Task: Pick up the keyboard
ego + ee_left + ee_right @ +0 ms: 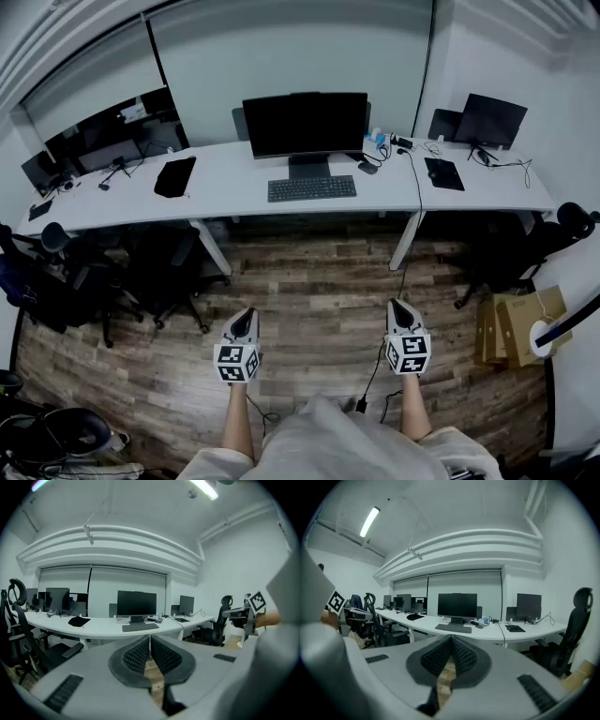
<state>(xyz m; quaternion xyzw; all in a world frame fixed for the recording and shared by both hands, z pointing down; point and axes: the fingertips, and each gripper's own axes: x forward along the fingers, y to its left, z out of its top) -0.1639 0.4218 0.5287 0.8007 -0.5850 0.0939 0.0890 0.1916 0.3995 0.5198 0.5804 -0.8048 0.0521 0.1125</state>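
A dark keyboard (311, 188) lies on the long white desk (234, 183) in front of a black monitor (305, 124). It also shows far off in the left gripper view as the keyboard (140, 626) and in the right gripper view as the keyboard (453, 628). My left gripper (244, 323) and right gripper (400, 314) hover over the wood floor, well short of the desk. Both are shut with nothing between the jaws, tips touching at left gripper (150, 639) and right gripper (450, 640).
Office chairs (159, 272) stand under the desk at left, another chair (511, 248) at right. A black pouch (174, 175), a tablet (443, 173), a second monitor (489, 120) and cables sit on the desk. Cardboard boxes (511, 323) stand at right. A desk leg (406, 242) slants down.
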